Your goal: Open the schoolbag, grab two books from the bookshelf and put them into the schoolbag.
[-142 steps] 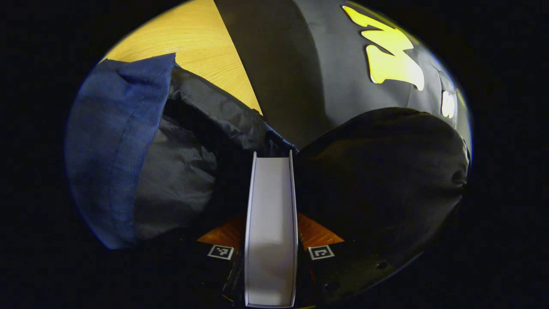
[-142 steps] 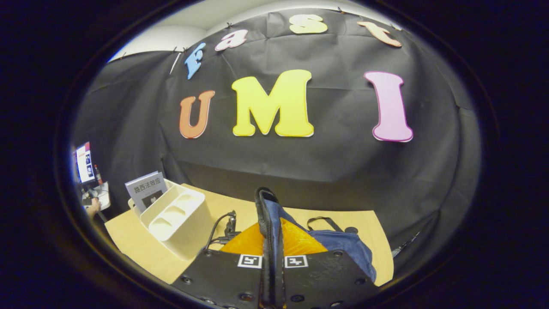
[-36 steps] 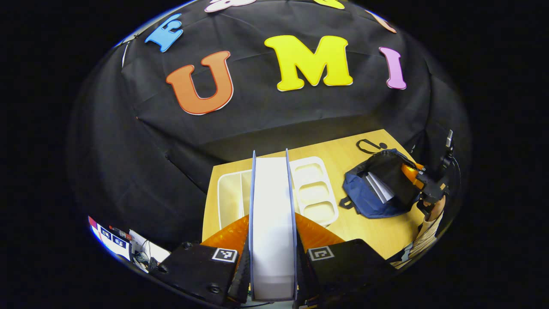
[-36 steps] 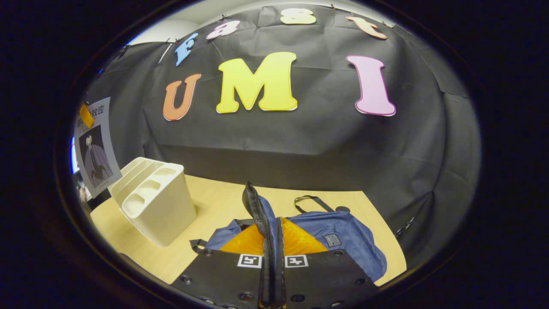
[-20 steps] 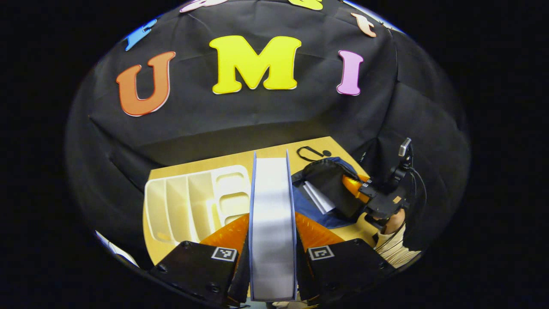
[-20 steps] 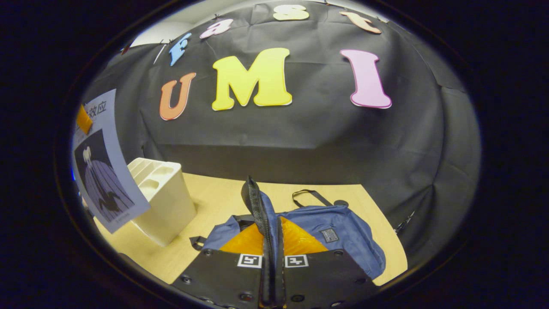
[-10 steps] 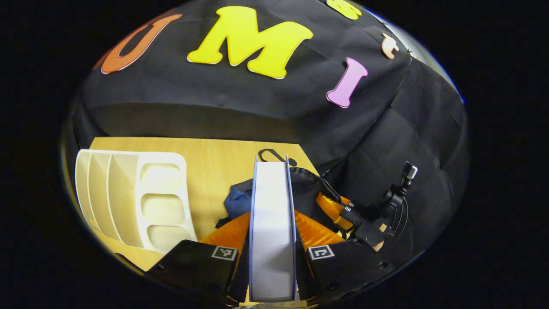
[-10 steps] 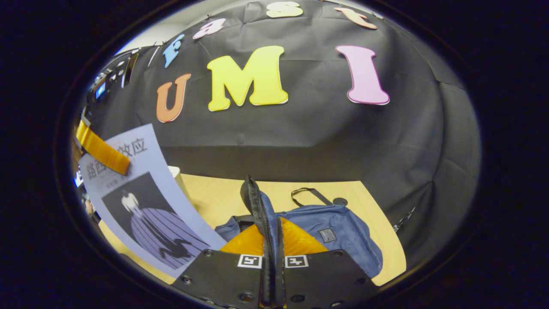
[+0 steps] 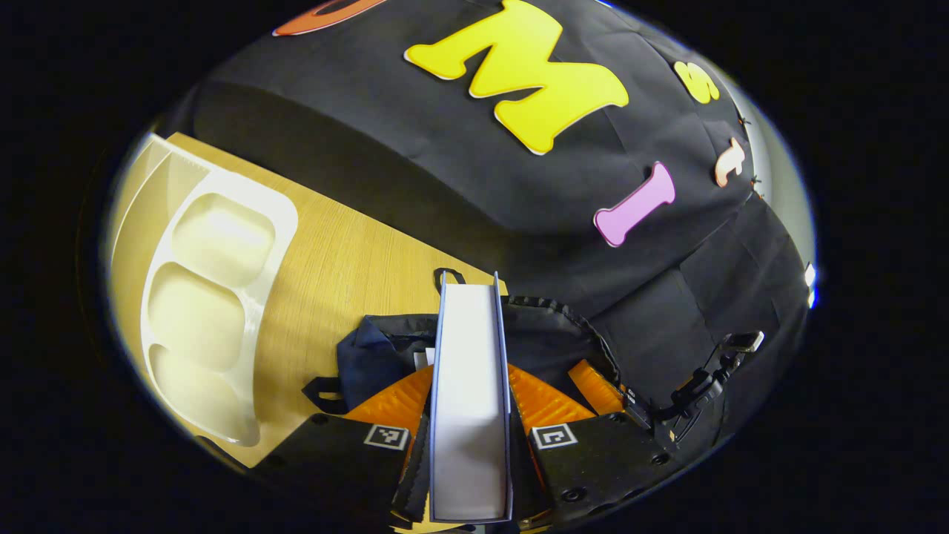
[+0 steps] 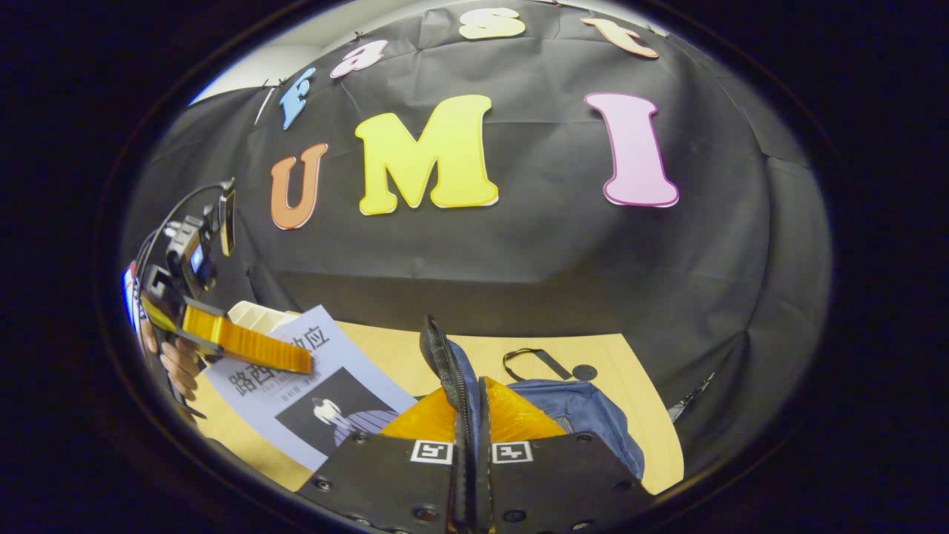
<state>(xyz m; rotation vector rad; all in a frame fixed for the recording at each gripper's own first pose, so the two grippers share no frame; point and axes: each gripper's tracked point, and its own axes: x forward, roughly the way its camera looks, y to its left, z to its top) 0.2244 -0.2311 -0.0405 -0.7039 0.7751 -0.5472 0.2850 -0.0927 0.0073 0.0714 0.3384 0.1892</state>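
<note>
Left gripper (image 9: 470, 386): both fingers clamped flat on the covers of a book (image 9: 469, 393), page edge facing the camera. In the right gripper view it sits at far left (image 10: 245, 348), tilted down to the right, one finger (image 10: 248, 347) lying across the cover, a hand (image 10: 178, 363) on its grip behind. Right gripper (image 10: 471, 415): fingers closed tight on the schoolbag's zipper edge (image 10: 445, 363), holding it upright. In the left gripper view it shows at lower right (image 9: 597, 378), cabling trailing behind.

pale blue book (image 10: 319, 386) tilted over open navy schoolbag (image 10: 586, 419) beside white bookshelf (image 9: 200, 297)
</note>
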